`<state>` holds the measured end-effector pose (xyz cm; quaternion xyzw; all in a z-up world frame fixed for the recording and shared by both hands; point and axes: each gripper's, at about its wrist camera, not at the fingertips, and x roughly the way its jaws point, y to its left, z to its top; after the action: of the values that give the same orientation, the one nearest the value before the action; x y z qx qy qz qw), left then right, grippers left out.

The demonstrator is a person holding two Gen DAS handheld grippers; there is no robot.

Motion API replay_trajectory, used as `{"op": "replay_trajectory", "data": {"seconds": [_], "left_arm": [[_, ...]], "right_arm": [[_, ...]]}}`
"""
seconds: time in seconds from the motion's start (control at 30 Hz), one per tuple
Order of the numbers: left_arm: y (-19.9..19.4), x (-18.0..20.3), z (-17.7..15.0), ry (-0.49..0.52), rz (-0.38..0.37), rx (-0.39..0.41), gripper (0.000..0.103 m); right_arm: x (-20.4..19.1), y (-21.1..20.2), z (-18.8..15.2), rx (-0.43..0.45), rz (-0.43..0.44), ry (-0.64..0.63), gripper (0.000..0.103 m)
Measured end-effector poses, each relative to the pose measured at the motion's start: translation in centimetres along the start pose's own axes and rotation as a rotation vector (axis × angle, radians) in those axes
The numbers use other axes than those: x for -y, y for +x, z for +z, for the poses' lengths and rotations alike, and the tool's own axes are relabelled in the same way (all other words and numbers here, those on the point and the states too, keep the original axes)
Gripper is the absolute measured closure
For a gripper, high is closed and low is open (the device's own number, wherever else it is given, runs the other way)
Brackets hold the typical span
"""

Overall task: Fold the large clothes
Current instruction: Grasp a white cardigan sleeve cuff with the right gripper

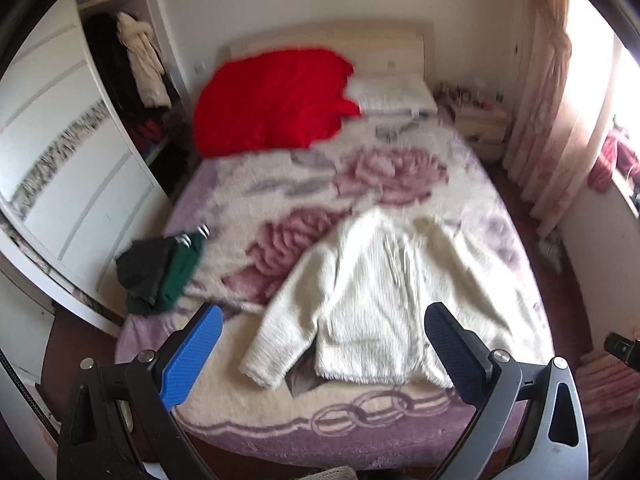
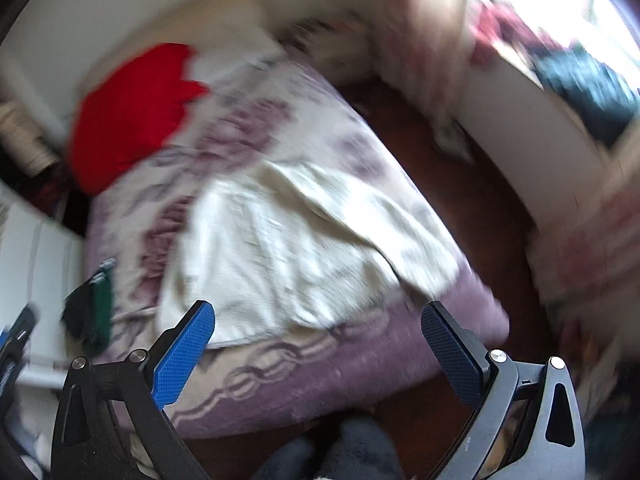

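Observation:
A fluffy white sweater (image 1: 376,296) lies spread flat on the near part of the bed (image 1: 280,412), one sleeve reaching toward the front left. My left gripper (image 1: 322,316) hovers open above the foot of the bed, its blue pads wide apart with nothing between them. The right wrist view is blurred by motion; it shows the same white sweater (image 2: 280,248) from the bed's right front corner. My right gripper (image 2: 318,316) is open too and holds nothing, above the bed's purple edge (image 2: 360,372).
A red blanket (image 1: 272,100) and a white pillow (image 1: 392,92) lie at the head of the bed. A dark green and black garment pile (image 1: 160,268) sits at the bed's left edge. Wardrobe doors (image 1: 68,184) stand left, curtains (image 1: 548,120) and a nightstand (image 1: 480,120) right.

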<state>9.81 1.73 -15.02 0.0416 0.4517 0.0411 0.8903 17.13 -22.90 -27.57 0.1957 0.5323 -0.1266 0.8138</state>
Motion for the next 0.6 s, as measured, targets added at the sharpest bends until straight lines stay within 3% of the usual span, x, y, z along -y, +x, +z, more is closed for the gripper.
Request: {"op": "replay_trajectory", "data": {"seconds": [0.1,0.17,0.2,0.3,0.4,0.5,0.6], "left_arm": [[6.4,1.4,-2.0,0.016,0.018,-0.086,0.0],[10.4,2.8,-3.8,0.032,0.048,-0.135,0.0],[11.8,3.2,-4.3,0.035,0.054,-0.152,0.0],[16.4,5.0,-6.4,0.033,0.086,-0.226,0.0],[20.7,6.9,-8.6,0.031,0.122,-0.312,0.0],[24.4,9.2,-10.7,0.049,0.145,-0.37,0.0],[27.6,12.1,-11.9,0.092,0.168,-0.405,0.0]], "right_arm": [[5.5,8.7,-1.1,-0.071,-0.027,0.165,0.003],[10.0,14.0,-2.1,-0.098,-0.023,0.291,0.034],[12.0,16.3,-2.5,-0.105,-0.029,0.348,0.056],[19.3,23.7,-4.4,-0.121,-0.061,0.537,0.054],[26.0,32.1,-6.5,-0.177,-0.048,0.735,0.025],[31.3,40.5,-8.9,-0.213,0.085,0.946,0.025],[34.0,46.9,-10.4,-0.178,0.217,1.088,0.024]]}}
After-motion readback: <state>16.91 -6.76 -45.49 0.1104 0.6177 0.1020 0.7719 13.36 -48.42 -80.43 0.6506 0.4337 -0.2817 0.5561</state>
